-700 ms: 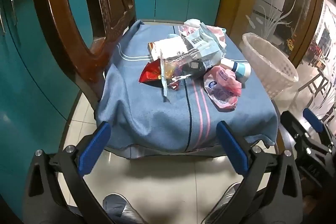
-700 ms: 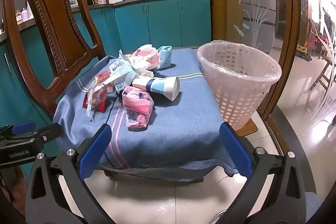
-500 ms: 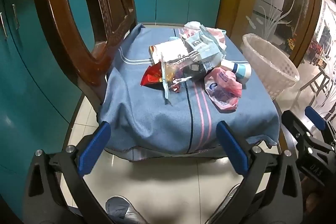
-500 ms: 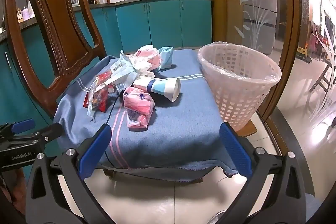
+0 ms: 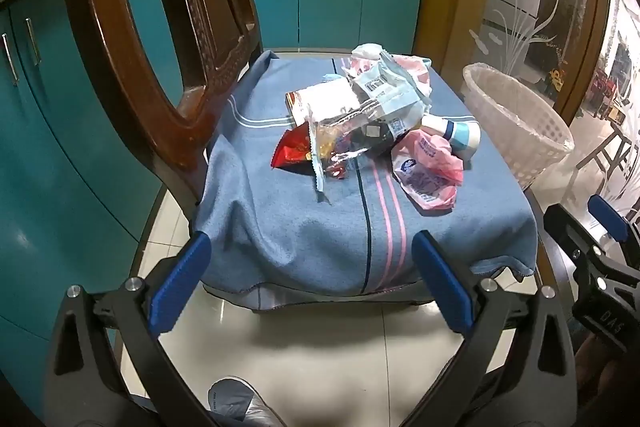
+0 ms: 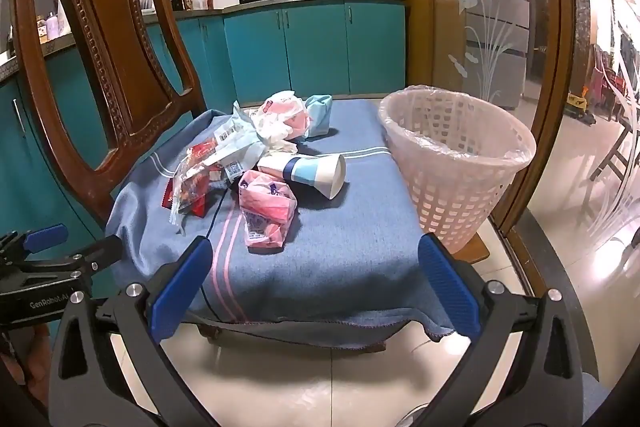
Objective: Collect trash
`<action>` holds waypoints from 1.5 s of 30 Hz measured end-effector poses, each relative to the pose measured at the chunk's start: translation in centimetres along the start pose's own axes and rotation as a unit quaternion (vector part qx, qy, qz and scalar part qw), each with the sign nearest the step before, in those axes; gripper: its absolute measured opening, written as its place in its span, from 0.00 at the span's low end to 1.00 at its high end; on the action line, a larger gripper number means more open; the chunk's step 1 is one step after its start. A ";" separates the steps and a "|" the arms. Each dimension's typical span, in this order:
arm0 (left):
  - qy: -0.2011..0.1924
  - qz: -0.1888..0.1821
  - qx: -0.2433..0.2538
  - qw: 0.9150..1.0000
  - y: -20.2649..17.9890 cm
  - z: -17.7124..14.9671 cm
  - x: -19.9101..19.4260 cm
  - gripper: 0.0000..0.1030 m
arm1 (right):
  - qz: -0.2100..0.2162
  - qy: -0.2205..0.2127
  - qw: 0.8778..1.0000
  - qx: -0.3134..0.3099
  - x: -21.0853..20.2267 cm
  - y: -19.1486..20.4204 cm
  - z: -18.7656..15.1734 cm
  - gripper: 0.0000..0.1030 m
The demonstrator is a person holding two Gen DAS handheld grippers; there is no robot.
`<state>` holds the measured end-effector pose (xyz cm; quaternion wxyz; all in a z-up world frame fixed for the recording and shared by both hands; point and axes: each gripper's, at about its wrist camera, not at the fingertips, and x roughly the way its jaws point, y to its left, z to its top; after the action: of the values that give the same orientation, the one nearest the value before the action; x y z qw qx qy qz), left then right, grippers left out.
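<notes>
Both cameras have risen slightly; left gripper (image 5: 310, 283) reads "GenRobot.AI", right gripper (image 6: 312, 287) "DAS", both spread wide, empty. Wrappers and paper cup (image 6: 310, 173) litter the blue cloth (image 6: 340, 259) beside the lined basket (image 6: 456, 163).

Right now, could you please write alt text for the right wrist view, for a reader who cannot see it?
A heap of crumpled plastic wrappers and a tipped blue-and-white paper cup lie on a blue striped cloth, beside a white lattice wastebasket lined with a clear bag. The right gripper hangs in front with jaws open and empty.
</notes>
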<state>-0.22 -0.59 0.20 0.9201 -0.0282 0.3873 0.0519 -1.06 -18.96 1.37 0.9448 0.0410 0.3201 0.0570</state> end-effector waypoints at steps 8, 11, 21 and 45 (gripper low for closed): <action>-0.002 0.003 0.000 1.000 0.1 -0.2 -0.1 0.97 | 0.001 0.000 1.000 0.000 0.0 0.0 0.0 0.98; -0.001 0.003 0.001 1.000 0.1 -0.2 -0.1 0.97 | 0.000 0.000 1.000 -0.001 -0.1 0.0 0.0 0.98; 0.001 0.004 0.002 1.000 0.1 -0.3 0.0 0.97 | 0.000 0.000 1.000 -0.001 -0.1 0.0 0.0 0.98; 0.003 0.006 0.000 1.000 0.1 -0.3 -0.1 0.97 | 0.000 0.001 1.000 -0.001 -0.2 0.0 0.0 0.98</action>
<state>-0.57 -0.54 0.06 0.9186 -0.0259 0.3901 0.0568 -1.21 -18.94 1.48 0.9445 0.0396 0.3210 0.0572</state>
